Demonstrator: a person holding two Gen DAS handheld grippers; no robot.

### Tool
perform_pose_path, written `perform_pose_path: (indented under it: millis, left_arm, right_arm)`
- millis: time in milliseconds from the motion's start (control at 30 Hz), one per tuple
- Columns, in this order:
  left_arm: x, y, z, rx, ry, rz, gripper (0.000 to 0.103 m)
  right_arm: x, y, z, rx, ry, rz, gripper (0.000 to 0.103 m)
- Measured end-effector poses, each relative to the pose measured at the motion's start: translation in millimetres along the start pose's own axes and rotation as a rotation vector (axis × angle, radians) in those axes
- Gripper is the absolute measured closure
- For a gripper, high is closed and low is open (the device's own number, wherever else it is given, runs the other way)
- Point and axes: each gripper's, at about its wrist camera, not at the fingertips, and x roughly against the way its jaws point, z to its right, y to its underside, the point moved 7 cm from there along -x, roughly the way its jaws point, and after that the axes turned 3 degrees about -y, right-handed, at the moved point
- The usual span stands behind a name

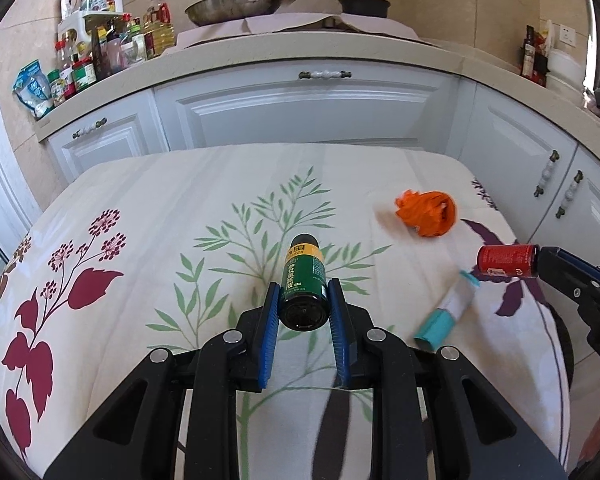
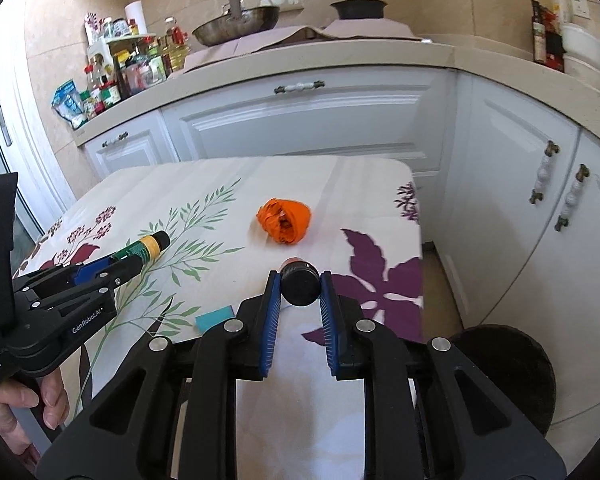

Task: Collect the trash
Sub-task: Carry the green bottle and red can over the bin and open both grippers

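My left gripper (image 1: 303,294) is shut on a dark green bottle (image 1: 303,280) with a yellow band, held above the table; it also shows in the right wrist view (image 2: 142,250). My right gripper (image 2: 299,285) is shut on a small red bottle (image 2: 299,284), seen from its base; its red label shows in the left wrist view (image 1: 507,260). A crumpled orange bag (image 1: 430,213) lies on the table ahead of both grippers (image 2: 286,220). A white tube with a teal cap (image 1: 446,312) lies on the cloth between the grippers; only its teal end (image 2: 215,319) shows beside my right gripper.
The table wears a floral cloth (image 1: 140,208). White kitchen cabinets (image 1: 300,112) stand behind it and along the right, under a counter crowded with condiment bottles (image 1: 100,48), a wok (image 1: 236,6) and a black pot (image 1: 363,4). A dark round stool (image 2: 504,372) stands right of the table.
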Motion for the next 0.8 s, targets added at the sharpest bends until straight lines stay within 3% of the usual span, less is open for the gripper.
perform_pose_path:
  millis: [467, 800]
  left_arm:
    - [35, 6, 62, -0.083, 0.093, 0.038, 0.078]
    - [61, 19, 141, -0.198, 0.205, 0.057, 0.078]
  right_arm:
    - [60, 24, 64, -0.094, 0.118, 0.055, 0.084]
    - [99, 57, 122, -0.180, 0.221, 0.067, 0.084]
